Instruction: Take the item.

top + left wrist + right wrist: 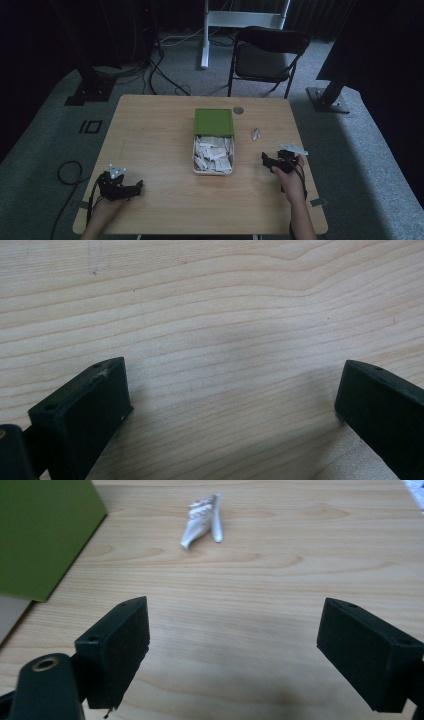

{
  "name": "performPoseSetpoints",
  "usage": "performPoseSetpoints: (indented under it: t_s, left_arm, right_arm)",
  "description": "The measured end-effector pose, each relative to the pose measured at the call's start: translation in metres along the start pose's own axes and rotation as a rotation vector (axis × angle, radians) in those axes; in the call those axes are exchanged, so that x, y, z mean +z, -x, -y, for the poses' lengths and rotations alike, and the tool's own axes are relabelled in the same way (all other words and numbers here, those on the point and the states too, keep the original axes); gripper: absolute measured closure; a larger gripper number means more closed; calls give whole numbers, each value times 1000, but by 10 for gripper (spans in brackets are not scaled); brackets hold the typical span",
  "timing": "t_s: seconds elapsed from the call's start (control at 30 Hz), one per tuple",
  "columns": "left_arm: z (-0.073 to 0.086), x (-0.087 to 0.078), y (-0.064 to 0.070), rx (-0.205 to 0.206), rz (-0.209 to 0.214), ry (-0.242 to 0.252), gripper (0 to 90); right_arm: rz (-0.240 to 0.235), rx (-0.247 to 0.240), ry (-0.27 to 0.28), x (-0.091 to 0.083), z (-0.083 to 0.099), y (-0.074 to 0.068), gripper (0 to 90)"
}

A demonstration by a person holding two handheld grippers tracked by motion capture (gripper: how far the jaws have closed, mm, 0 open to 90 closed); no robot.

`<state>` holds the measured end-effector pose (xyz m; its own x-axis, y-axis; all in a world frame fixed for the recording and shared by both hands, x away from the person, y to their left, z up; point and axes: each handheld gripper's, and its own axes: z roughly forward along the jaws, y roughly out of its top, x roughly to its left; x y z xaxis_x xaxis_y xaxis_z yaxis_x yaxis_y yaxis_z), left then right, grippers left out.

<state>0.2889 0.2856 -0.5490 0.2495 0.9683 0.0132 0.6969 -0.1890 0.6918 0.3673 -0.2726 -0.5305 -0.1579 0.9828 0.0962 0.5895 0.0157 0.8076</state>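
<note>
Both grippers idle, fingers spread wide, empty. Left gripper (120, 186) low at near-left of light wooden surface (150, 140). Right gripper (281, 161) faces small crumpled white packet (202, 521) beside green-lidded box of white sachets (213, 147). Likely pre-reach; next needs advancing, straddling packet.

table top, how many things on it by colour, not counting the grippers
Green: 1, the flat green lid
White: 2, the white box of paper slips, the small crumpled white wrapper
Grey: 1, the round grey disc
Total: 4
</note>
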Motion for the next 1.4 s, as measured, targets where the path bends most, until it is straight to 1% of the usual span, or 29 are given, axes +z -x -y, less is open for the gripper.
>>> performPoseSetpoints:
  t_s: [0.07,0.17,0.2,0.27,0.33,0.37,0.5,0.63,0.73,0.8,0.87,0.97,1.0,1.13,1.17,1.33,1.4]
  left_arm:
    - [0,0,0,1,0,0,19]
    - [0,0,0,2,0,-2,19]
    - [0,0,0,3,0,-2,19]
    - [0,0,0,2,0,-2,19]
    - [0,0,0,2,0,-2,19]
    - [0,0,0,2,0,-2,19]
    - [0,0,0,3,0,-2,19]
    - [0,0,0,2,0,-2,19]
    - [0,0,0,2,0,-2,19]
    - [0,0,0,2,0,-2,19]
    - [0,0,0,2,0,-2,19]
    - [0,0,0,2,0,-2,19]
    - [0,0,0,2,0,-2,19]
    - [0,0,0,3,0,-2,19]
    - [0,0,0,3,0,-2,19]
    - [0,0,0,3,0,-2,19]
    - [0,0,0,3,0,-2,19]
  right_arm:
    - [7,-6,-2,-3,3,2,134]
    - [18,0,1,-9,7,4,134]
    - [26,-8,-4,-11,8,5,134]
    - [27,-13,-11,-13,10,6,134]
    - [28,0,-21,-17,16,9,133]
    - [38,5,-22,-18,19,11,133]
    - [59,9,-33,-25,27,17,133]
    - [58,-3,-45,-34,33,22,133]
    - [43,14,-36,-39,37,23,133]
    - [55,-1,-36,-42,39,24,133]
    - [57,-5,-39,-44,42,25,134]
    - [44,-1,-46,-46,47,23,133]
    - [48,2,-43,-47,49,23,133]
    - [71,-22,-64,-48,57,21,133]
    - [83,-26,-70,-49,58,21,133]
    - [120,-35,-95,-54,65,21,133]
    - [131,-29,-89,-57,66,22,133]
